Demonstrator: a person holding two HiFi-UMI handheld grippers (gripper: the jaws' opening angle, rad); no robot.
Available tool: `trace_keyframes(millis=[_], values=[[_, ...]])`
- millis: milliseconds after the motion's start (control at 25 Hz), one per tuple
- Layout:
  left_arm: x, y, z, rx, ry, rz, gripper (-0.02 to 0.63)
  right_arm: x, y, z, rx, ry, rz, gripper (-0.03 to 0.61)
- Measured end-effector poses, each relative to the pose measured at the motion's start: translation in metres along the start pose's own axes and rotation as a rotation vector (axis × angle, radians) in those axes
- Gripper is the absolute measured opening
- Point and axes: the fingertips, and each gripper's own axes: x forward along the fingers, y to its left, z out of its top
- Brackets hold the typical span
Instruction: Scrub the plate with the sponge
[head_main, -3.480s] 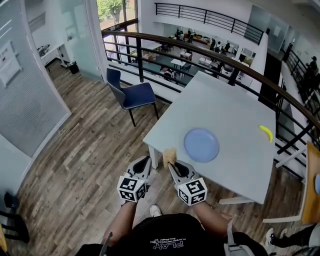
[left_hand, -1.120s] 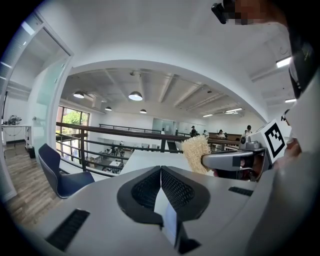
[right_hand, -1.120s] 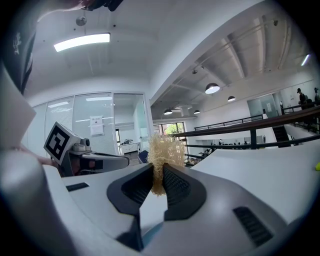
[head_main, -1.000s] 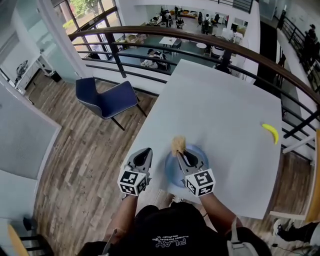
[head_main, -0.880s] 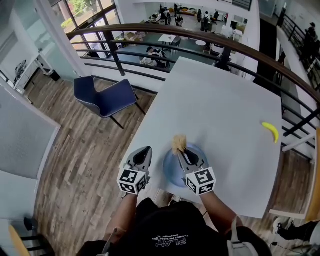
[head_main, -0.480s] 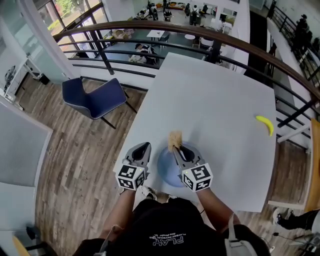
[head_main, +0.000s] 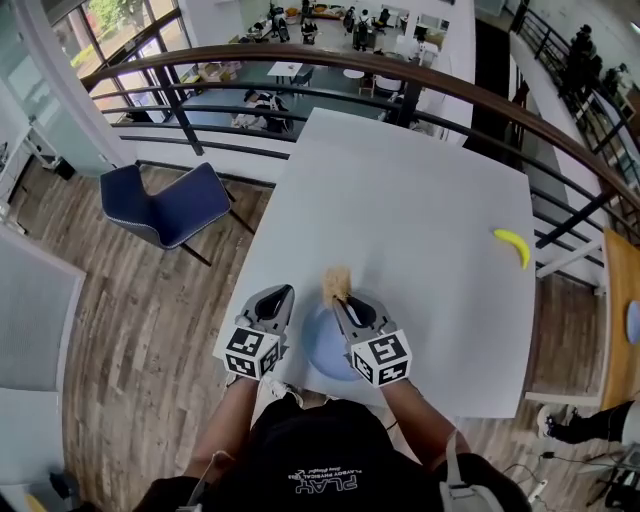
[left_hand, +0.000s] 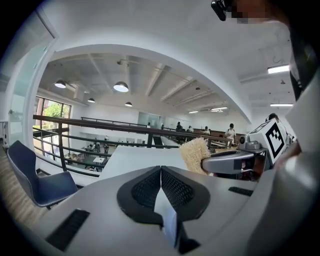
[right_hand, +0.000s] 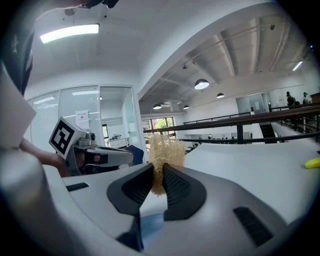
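Clamping a tan fibrous sponge (head_main: 336, 284) at the round blue plate (head_main: 316, 352): right gripper (head_main: 340, 300); left gripper (head_main: 283, 291) pinched together, empty. Black shirt (head_main: 320, 455) reads "PLAY".

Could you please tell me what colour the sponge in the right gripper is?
The sponge is pale straw-yellow and fibrous, clearest in the right gripper view.
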Motion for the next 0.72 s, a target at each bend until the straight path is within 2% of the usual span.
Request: trace_keyframes(millis=[400,720], values=[[0.007,0.005,-0.035,-0.048,0.057,-0.031,0.015,0.005,0.003,-0.033,0.031,0.074,-0.029,0.063],[0.011,0.006,-0.078,-0.099,0.112,-0.061,0.015,0.001,0.001,-0.098,0.109,0.199,-0.054,0.063]])
